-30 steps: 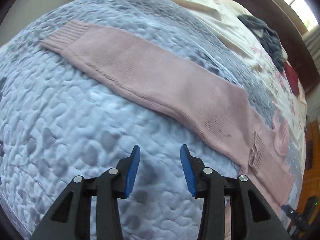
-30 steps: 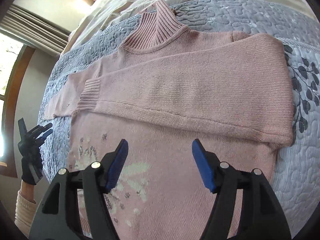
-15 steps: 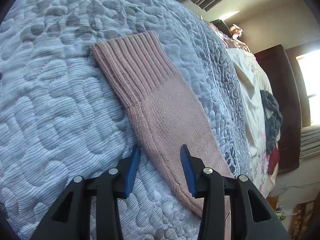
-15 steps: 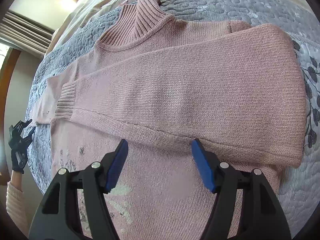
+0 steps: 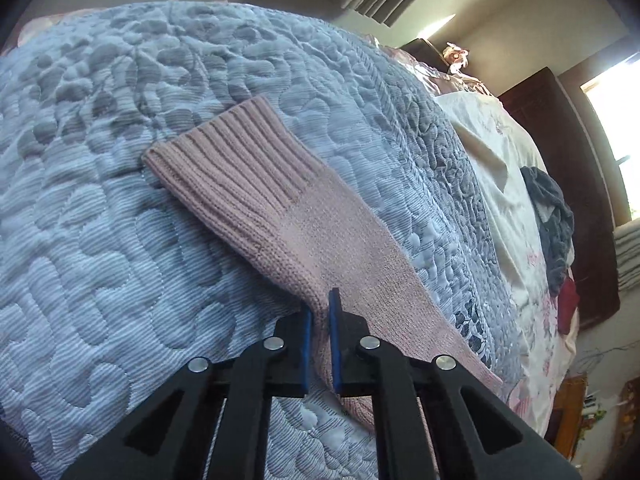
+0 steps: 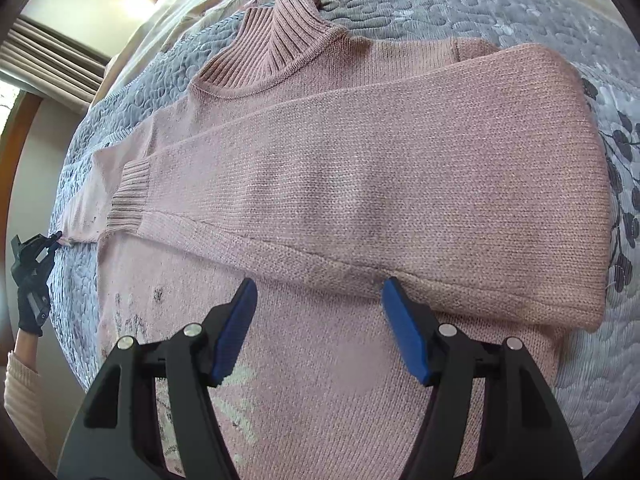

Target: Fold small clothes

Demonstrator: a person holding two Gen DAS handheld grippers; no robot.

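Sleeve [image 5: 320,240] pinched by L tool [image 5: 319,308] | R tool [image 6: 316,300] apart over sweater [image 6: 360,184] | collar [image 6: 276,36] R view only

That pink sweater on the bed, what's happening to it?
A person is folding the pink sweater on a quilted bedspread, holding a tool in each hand. One sleeve already lies folded across the chest. The left tool is pinched shut on the edge of the other sleeve, which stretches out to the side with its ribbed cuff flat on the bedspread. The right tool hovers open over the sweater's front, holding nothing. That outstretched sleeve probably gets folded in next.
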